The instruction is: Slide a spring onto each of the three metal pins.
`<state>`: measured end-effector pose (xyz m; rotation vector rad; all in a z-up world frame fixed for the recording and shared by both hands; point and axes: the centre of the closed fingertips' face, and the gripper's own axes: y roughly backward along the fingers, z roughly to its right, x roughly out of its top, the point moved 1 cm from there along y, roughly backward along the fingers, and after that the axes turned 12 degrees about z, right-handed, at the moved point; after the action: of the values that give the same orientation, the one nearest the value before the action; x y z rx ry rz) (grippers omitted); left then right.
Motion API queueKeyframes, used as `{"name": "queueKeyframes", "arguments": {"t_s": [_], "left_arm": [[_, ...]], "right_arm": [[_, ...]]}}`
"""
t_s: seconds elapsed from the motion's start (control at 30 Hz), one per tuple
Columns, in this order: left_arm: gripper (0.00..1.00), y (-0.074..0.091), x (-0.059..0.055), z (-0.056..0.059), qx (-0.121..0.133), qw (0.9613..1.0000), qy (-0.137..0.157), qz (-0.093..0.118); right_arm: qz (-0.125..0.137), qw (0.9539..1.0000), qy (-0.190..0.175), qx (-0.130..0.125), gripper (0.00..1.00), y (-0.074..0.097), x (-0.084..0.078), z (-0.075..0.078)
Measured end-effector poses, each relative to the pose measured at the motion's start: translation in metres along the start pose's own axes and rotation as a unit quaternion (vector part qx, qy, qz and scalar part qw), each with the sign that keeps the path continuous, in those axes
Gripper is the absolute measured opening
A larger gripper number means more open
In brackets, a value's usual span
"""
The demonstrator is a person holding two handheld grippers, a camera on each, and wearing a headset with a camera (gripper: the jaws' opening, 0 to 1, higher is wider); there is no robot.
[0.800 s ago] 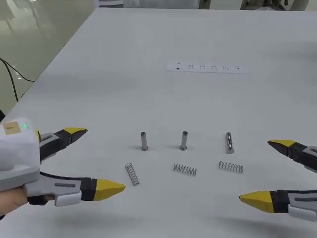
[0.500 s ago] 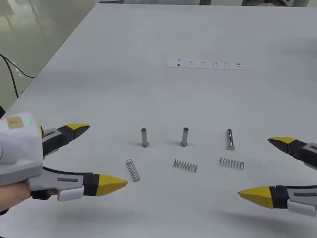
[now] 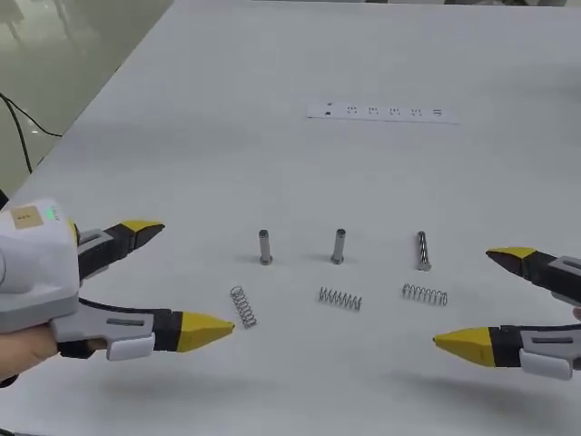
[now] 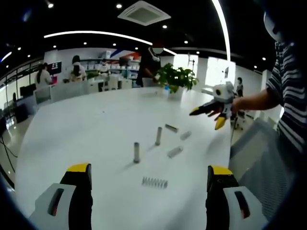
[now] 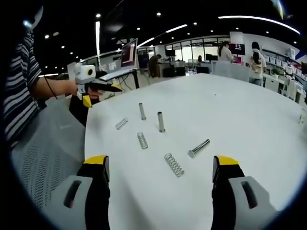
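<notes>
Hovering either side: left gripper, right gripper, jaws wide apart, empty. Left pin, middle pin upright; right pin lying flat. Left spring, middle spring, right spring just nearer. Advised: pinch spring lightly at one end, bore square to pin.

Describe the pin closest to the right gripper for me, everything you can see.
The pin is a slim, shiny metal rod with a wider head at one end. It lies on its side on the white table, bare, no spring on it. A spring lies close beside it, not touching. The right gripper is open and clear of it.
</notes>
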<state>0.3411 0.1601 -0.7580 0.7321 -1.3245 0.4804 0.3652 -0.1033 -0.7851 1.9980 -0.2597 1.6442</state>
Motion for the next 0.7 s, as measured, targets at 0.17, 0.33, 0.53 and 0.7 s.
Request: {"name": "queueKeyframes", "arguments": {"t_s": [0.17,0.33,0.53,0.7], "left_arm": [[0.97,0.000,-0.001,-0.001,0.000,1.0000,0.000,-0.001],[0.97,0.000,0.000,0.000,0.000,1.0000,0.001,0.000],[0.97,0.000,-0.001,0.000,-0.001,1.0000,0.003,-0.001],[0.97,-0.001,-0.002,-0.001,-0.003,1.0000,0.003,-0.002]], "right_arm": [[-0.016,0.9998,-0.013,0.001,0.84,-0.004,-0.002,0.003],[-0.019,0.9997,-0.015,0.000,0.80,-0.009,0.002,0.006],[-0.031,0.9993,-0.020,0.004,0.73,-0.012,0.003,0.010],[-0.038,0.9990,-0.021,0.005,0.69,-0.016,0.003,0.014]]}}
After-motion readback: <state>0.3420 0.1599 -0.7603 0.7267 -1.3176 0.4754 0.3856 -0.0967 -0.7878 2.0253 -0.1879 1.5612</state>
